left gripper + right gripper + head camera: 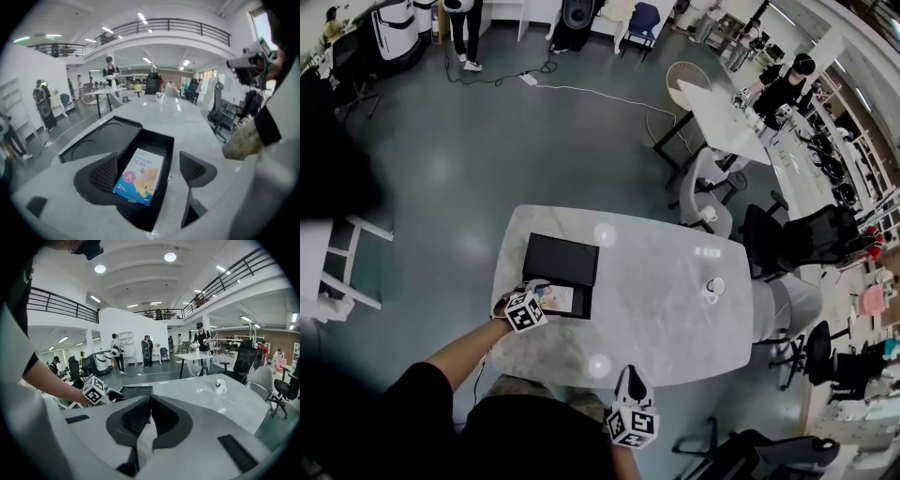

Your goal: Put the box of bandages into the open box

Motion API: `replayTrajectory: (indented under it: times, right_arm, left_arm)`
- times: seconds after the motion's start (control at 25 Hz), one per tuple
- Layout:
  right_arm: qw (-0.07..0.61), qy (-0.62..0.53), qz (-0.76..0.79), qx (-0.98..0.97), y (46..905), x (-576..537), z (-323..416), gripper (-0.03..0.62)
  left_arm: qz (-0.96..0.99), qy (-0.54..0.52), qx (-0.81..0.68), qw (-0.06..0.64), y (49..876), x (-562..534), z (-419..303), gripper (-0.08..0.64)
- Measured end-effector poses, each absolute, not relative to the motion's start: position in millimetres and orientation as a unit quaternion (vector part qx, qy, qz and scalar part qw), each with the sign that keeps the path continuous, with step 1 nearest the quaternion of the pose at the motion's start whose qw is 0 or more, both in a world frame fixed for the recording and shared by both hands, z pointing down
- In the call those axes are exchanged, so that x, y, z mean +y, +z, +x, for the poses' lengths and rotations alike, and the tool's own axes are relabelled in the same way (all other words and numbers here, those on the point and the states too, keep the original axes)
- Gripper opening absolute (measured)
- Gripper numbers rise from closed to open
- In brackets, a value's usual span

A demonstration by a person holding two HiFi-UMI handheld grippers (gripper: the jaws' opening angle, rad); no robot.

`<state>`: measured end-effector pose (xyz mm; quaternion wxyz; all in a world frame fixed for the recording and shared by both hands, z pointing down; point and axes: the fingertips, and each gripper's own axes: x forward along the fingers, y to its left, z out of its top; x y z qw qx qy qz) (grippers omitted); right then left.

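The blue-and-white cardboard box of bandages (139, 176), probably light and crushable, lies inside the open black box (170, 157) between the released left claw (149, 158) (right claw (150, 398) clenched empty), best pinched across its long edges.

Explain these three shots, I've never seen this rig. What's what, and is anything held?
There is no robot here. A person holds a two-jaw hand tool in each hand, and the marker cubes are part of the tools.

The head view looks down from the person's head. The other two views come from cameras riding on each tool, looking along its jaws.

On the grey table stands an open black box, with what looks like its lid beside it. A white mug sits farther off.

The box of bandages lies inside the open box. The left gripper is over it with its jaws apart, so it grips nothing. The right gripper is shut and empty, near the table's near edge.
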<state>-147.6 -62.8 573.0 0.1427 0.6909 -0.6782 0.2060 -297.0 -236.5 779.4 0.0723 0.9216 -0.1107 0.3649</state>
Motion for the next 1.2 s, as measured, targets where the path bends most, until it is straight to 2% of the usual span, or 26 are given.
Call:
replayTrajectory:
  times: [0.36, 0.6, 0.68, 0.76, 0.88, 1.0, 1.2]
  right_arm:
    - [0.111, 0.187, 0.659, -0.720, 553.9, -63.0, -121.2, 0.012]
    - [0.105, 0.139, 0.615, -0.769, 515.0, -44.7, -98.4, 0.012]
    - [0.102, 0.130, 0.609, -0.776, 512.1, -32.6, -82.8, 0.012]
    - [0.101, 0.133, 0.605, -0.779, 514.4, -19.1, -68.4, 0.012]
    - [0.090, 0.142, 0.593, -0.788, 512.8, 5.7, -52.7, 0.012]
    - [0.072, 0.162, 0.573, -0.800, 507.7, 26.3, -36.1, 0.012]
    - [0.093, 0.125, 0.570, -0.806, 499.1, 51.2, -1.9, 0.012]
  left_arm:
    - [0.908, 0.200, -0.328, 0.168, 657.8, -162.7, -325.8, 0.411]
    - [0.905, 0.112, -0.385, 0.140, 564.9, -90.3, -287.4, 0.398]
    - [0.902, 0.092, -0.403, 0.123, 540.4, -74.3, -274.7, 0.354]
    - [0.896, 0.073, -0.425, 0.107, 517.7, -61.4, -264.9, 0.264]
    - [0.886, 0.050, -0.450, 0.099, 495.0, -36.4, -249.5, 0.188]
    - [0.889, 0.022, -0.448, 0.096, 480.5, -6.7, -226.4, 0.068]
    - [0.880, 0.031, -0.461, 0.110, 491.9, 33.8, -193.3, 0.037]
